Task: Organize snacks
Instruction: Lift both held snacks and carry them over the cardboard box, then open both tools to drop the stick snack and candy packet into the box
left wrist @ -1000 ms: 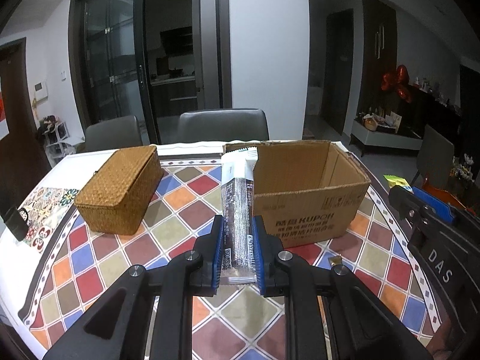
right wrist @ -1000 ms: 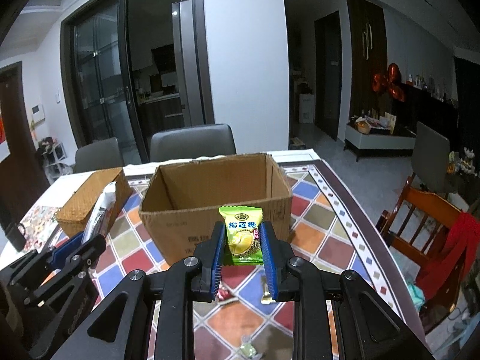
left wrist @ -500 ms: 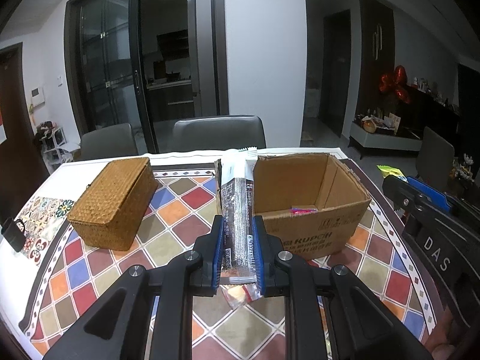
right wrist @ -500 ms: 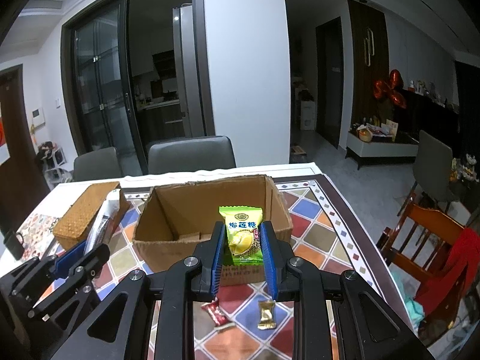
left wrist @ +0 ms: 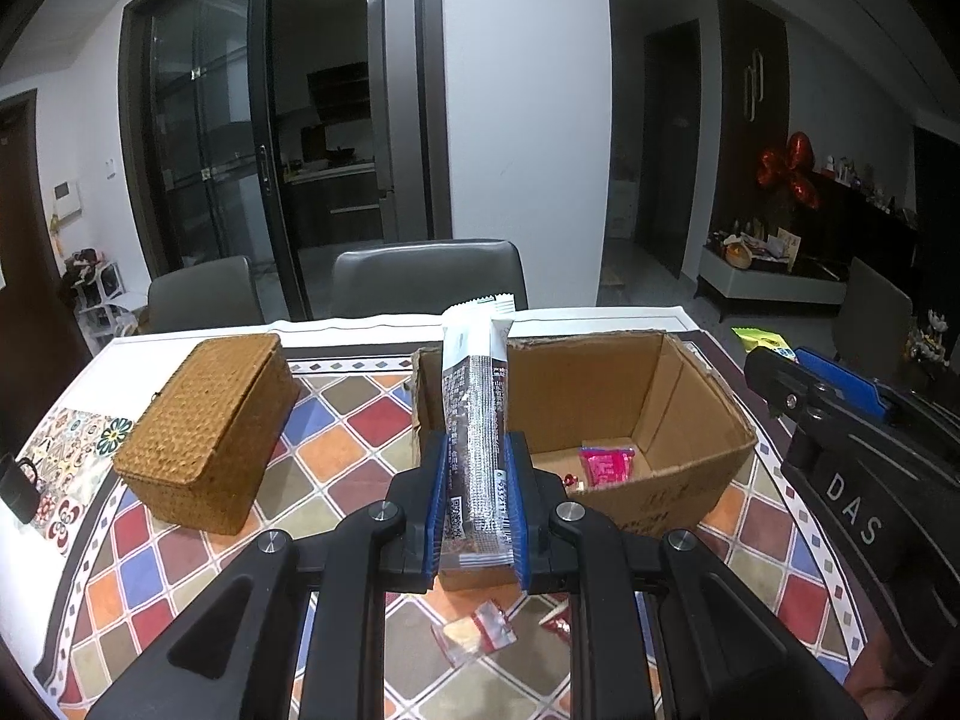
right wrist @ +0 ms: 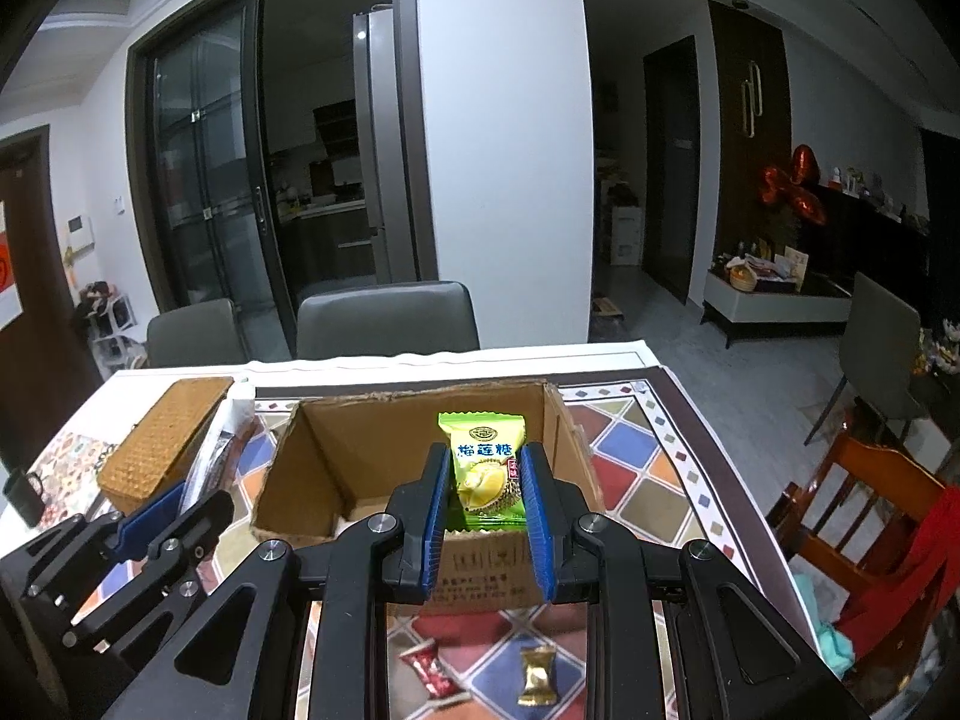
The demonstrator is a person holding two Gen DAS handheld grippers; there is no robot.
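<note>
Left fingers (left wrist: 477, 501) are clamped on a long dark snack bar (left wrist: 476, 420); right fingers (right wrist: 487, 513) on a green candy pkt (right wrist: 485, 468), held over the box (right wrist: 288, 480).

A home dining room: tiled-pattern table (left wrist: 360, 468), chairs (left wrist: 429, 279), kitchen doors (left wrist: 204, 168) behind.

I read "DAS" in white on black body of right gripper (left wrist: 852, 414), seen from left wrist. Green candy pack (right wrist: 487, 468) carries blue Chinese characters, "榴莲糖", above durian picture. Long dark wrapper (left wrist: 477, 444) shows barcode digits, QR code and fine print, too small for me to read. Print on front of box (right wrist: 486, 567) blurred, unreadable.
</note>
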